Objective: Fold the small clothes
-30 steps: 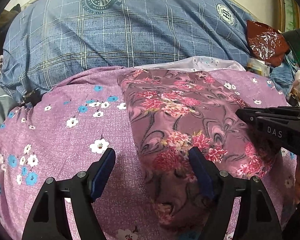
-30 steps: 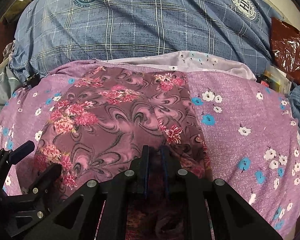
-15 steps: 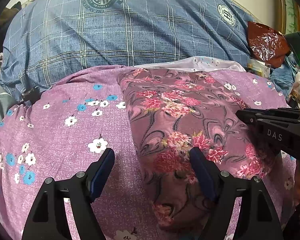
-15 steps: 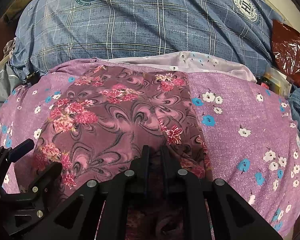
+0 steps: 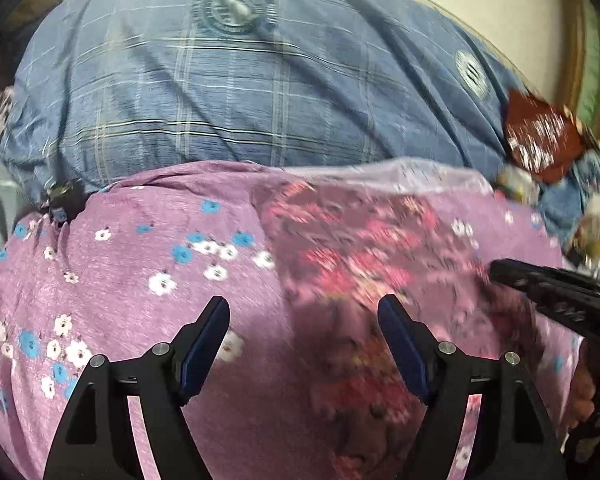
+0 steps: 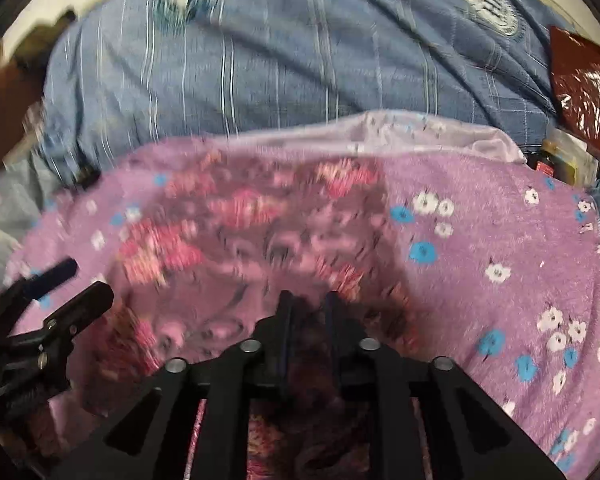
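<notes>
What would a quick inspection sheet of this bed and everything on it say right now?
Surface: lilac flowered bedspread, its pale lining turned back at the far edge.
Job's things: dark pink floral garment lying folded on the bedspread; both views are blurred.
Clutter: dark red foil bag and small jars or boxes at the far right, too blurred to name.
Grippers: left hand-held gripper open, nothing pinched; right hand-held gripper narrow, jaws just opening, garment fabric between them, grip unclear.
Cables: nothing seen.
Surroundings: blue plaid quilt with round emblems heaped behind, pale wall beyond.
</notes>
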Tool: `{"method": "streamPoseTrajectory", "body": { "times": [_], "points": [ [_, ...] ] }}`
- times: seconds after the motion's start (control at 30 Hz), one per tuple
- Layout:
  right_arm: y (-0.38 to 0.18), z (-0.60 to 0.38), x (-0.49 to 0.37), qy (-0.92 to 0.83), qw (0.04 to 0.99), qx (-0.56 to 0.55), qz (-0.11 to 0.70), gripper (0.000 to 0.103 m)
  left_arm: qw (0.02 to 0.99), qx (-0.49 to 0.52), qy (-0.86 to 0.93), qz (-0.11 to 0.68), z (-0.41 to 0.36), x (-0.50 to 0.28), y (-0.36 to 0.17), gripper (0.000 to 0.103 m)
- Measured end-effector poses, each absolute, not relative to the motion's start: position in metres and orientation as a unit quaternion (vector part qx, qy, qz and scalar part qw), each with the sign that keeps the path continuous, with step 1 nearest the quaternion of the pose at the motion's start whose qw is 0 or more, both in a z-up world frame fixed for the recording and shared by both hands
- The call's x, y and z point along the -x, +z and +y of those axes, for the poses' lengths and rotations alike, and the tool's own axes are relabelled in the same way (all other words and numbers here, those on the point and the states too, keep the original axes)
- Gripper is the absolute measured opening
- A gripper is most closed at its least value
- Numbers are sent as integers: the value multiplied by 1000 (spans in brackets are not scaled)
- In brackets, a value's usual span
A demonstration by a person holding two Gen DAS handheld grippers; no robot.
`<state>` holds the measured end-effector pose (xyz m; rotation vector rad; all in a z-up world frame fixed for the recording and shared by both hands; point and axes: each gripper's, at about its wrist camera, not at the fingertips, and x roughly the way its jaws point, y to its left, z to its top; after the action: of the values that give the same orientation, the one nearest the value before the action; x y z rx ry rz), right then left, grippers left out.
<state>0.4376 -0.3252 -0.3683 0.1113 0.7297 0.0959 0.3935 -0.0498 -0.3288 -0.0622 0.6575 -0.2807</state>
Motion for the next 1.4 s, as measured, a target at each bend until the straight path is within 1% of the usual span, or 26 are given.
{"method": "streamPoseTrajectory", "body": {
  "times": [0.03, 0.1, 0.17, 0.3, 0.43, 0.47, 0.57, 0.73, 0.8, 0.87, 0.97, 1.03, 1.17, 1.23, 1.3, 1.4],
  "points": [
    [-364, -330, -435, 48, 936, -60, 343, 24, 936, 43, -136, 322, -45, -397, -329, 76],
    [-360, -337, -436, 57, 939, -74, 331, 29, 933, 65, -126, 330, -39, -409, -333, 76],
    [-368, -338, -447, 62, 929, -83, 354, 29, 929, 69, -109, 347, -38, -424, -343, 76],
    [-398, -334, -473, 77, 896, -81, 430, 27, 912, 51, -99, 396, -50, -452, -370, 78],
    [-387, -348, -482, 76, 898, -114, 418, 24, 916, 45, -95, 386, -53, -455, -366, 78],
    [-383, -351, -485, 71, 900, -121, 413, 27, 919, 48, -94, 380, -52, -455, -364, 78],
    [-373, -350, -505, 81, 900, -131, 407, 28, 924, 61, -99, 363, -49, -451, -358, 75],
    [-374, -328, -558, 101, 877, -145, 446, 29, 921, 45, -113, 369, -53, -449, -362, 75],
    [-383, -319, -574, 82, 871, -132, 467, 29, 914, 28, -128, 384, -61, -451, -368, 76],
    [-398, -317, -590, 66, 864, -129, 482, 26, 916, 14, -122, 381, -64, -454, -369, 77],
    [-399, -322, -595, 56, 872, -139, 467, 26, 912, 27, -128, 389, -59, -457, -367, 76],
    [-388, -330, -587, 57, 881, -161, 441, 27, 912, 42, -129, 388, -53, -458, -365, 76],
    [-362, -345, -560, 63, 900, -160, 399, 30, 919, 47, -131, 369, -48, -453, -353, 76],
    [-355, -361, -543, 62, 901, -181, 389, 34, 921, 51, -141, 360, -48, -445, -350, 76],
    [-353, -374, -536, 64, 897, -196, 392, 43, 922, 50, -150, 354, -49, -440, -347, 76],
    [-355, -387, -525, 75, 889, -212, 398, 44, 918, 58, -173, 351, -50, -434, -345, 76]
  ]
}}
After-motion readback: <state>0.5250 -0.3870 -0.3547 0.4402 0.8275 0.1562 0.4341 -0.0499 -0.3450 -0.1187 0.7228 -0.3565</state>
